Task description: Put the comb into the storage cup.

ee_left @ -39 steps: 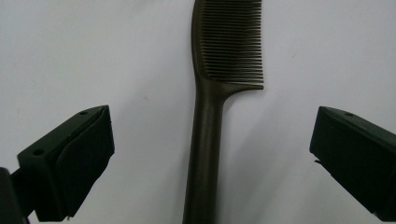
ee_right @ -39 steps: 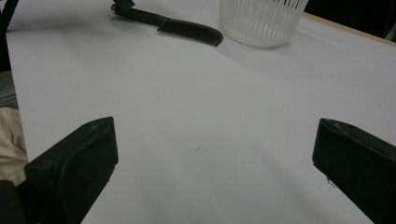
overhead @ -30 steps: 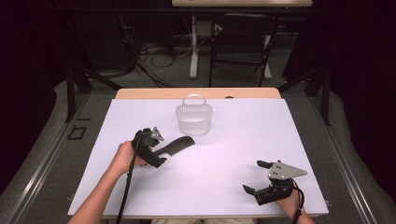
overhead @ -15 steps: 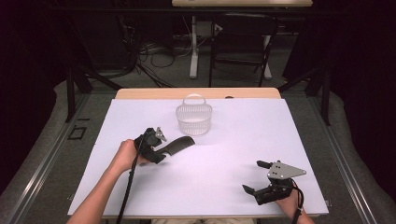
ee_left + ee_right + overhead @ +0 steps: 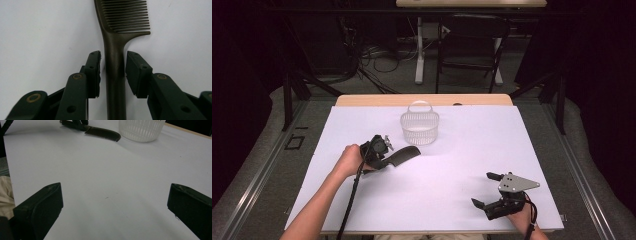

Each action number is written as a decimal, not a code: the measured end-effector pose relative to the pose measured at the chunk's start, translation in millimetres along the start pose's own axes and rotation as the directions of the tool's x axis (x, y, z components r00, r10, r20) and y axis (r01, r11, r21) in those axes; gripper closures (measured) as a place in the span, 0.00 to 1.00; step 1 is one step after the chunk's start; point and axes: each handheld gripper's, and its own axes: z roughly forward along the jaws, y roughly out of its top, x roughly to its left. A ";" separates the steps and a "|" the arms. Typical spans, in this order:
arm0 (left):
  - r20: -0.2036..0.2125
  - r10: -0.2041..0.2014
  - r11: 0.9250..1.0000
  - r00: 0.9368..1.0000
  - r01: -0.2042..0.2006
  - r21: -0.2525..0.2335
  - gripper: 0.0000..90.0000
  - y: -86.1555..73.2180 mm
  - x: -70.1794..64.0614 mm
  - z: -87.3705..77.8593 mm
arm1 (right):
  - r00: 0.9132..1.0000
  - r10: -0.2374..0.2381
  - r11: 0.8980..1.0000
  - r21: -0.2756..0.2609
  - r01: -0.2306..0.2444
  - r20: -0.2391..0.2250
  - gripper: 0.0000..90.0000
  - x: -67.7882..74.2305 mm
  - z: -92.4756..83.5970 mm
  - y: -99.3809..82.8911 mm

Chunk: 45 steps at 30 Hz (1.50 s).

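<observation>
The comb lies flat on the white tabletop, just in front of and a little left of the white basket, its toothed end pointing toward the basket and well apart from the near edge. In the left gripper view its dark handle runs straight up between the two black jaws of the left gripper, which stand apart on either side of it with a thin gap showing at each pad; they bracket the handle but I cannot say they press on it yet. In the high view the person's left hand holds that gripper low over the comb's handle end.

The right gripper rests near the front right corner of the tabletop, its jaws spread wide with nothing between them; its own view looks across bare surface toward the comb and the basket's slatted wall.

By its look the comb is light, rigid plastic, smooth and probably somewhat slick, with fine teeth that could bend or snag. The plain handle, just below where the teeth begin, seems the sensible place to grip: narrow, solid and parallel-sided. Lying so flat, it may skid or pivot if the jaws close unevenly.
</observation>
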 end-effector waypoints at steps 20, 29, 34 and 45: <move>0.023 0.064 0.998 0.998 -0.064 -0.024 0.80 -1.0 0.5 -7.8 | 1.000 0.002 1.000 0.000 -0.002 0.001 0.00 -1.0 -0.5 -0.5; 0.032 0.036 0.992 0.999 -0.032 -0.120 0.80 -6.3 -8.8 -25.2 | 1.000 0.003 1.000 0.002 -0.003 0.003 0.00 -1.7 -0.1 -0.7; 0.033 0.007 0.984 0.999 -0.001 -0.180 0.80 -10.9 -12.5 -33.8 | 1.000 0.005 1.000 -0.001 -0.004 0.005 0.00 -1.7 0.0 -0.5; 0.070 -0.080 0.950 0.994 0.098 -0.298 0.80 -24.6 -17.5 -41.1 | 1.000 0.010 1.000 0.001 -0.010 0.008 0.00 -2.8 0.1 -0.7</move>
